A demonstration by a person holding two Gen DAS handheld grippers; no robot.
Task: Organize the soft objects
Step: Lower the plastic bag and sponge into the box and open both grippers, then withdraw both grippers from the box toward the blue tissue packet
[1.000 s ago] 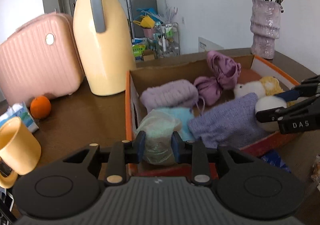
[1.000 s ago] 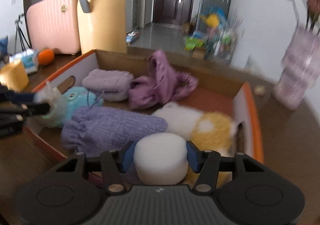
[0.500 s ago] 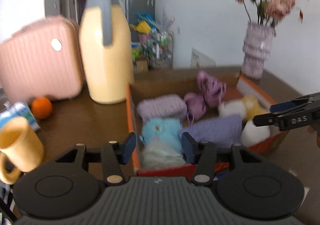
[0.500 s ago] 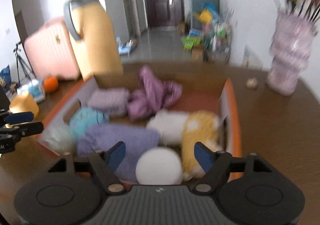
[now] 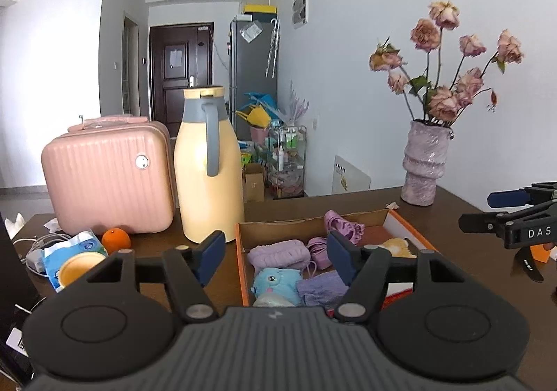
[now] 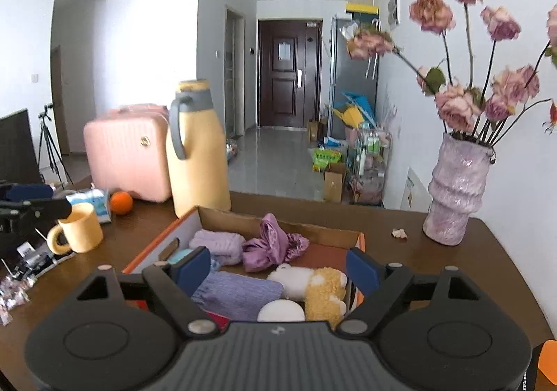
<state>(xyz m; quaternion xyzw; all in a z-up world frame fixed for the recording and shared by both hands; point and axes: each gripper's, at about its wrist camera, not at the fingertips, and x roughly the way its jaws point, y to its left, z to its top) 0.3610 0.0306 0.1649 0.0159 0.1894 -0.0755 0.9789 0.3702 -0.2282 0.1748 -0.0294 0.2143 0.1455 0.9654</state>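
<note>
The box (image 6: 181, 227) sits on the table (image 6: 435, 258). Inside it, the round sponge (image 6: 280, 311) lies nearest, the plush toy (image 6: 313, 283) just behind. The jug (image 6: 198, 154) stands behind the box's left corner; the vase (image 6: 456, 192) stands far right.

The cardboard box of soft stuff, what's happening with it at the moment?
Nothing is being held. The left gripper and right gripper both hang open above the cardboard box. Inside lie a white sponge, blue plush, purple knit pouch, lilac rolled cloth and a white-and-yellow plush.
</note>
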